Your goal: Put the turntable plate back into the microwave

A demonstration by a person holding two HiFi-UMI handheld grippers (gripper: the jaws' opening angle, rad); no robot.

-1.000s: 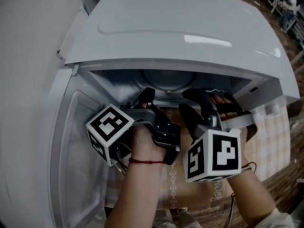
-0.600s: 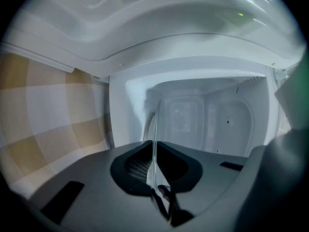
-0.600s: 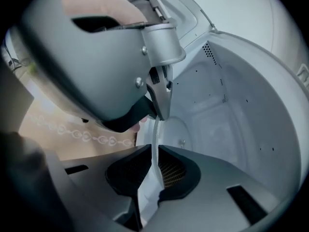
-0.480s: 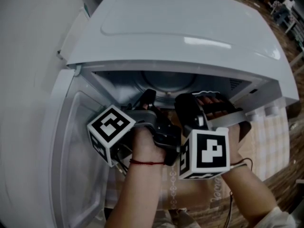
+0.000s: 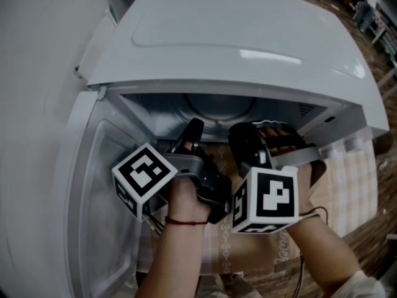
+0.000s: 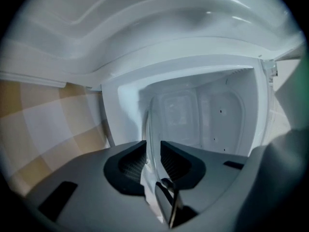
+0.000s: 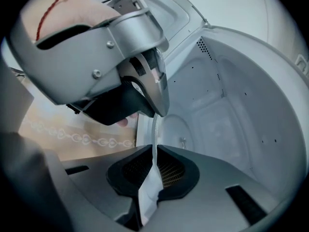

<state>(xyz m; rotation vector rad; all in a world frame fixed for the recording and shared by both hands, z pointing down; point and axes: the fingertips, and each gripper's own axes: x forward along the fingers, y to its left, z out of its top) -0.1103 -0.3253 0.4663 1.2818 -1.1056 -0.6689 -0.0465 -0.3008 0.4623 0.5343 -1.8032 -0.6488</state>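
The white microwave [image 5: 248, 42] stands with its door [image 5: 93, 191] swung open to the left. Both grippers reach into the cavity mouth, side by side. The clear glass turntable plate [image 6: 147, 129] runs edge-on between the left gripper's [image 6: 153, 153] pads, which are shut on its rim. The same thin rim [image 7: 155, 134] passes between the right gripper's [image 7: 155, 166] jaws, which are closing and pinch it. In the right gripper view the left gripper [image 7: 157, 108] clamps the rim just above. From the head view the left gripper [image 5: 193, 130] and right gripper [image 5: 245, 140] hide most of the plate.
On the cavity floor lies a round recess with a small drive hub [image 7: 183, 140]. The cavity's back and side walls [image 7: 251, 105] close in around the grippers. A checked cloth [image 5: 353, 172] covers the counter at the right, and a patterned brown surface [image 5: 248, 253] lies below the hands.
The right gripper's jaws, wide apart a second ago, have closed onto the plate's rim, and it has shifted slightly left toward the left gripper. The left gripper has rolled a little.
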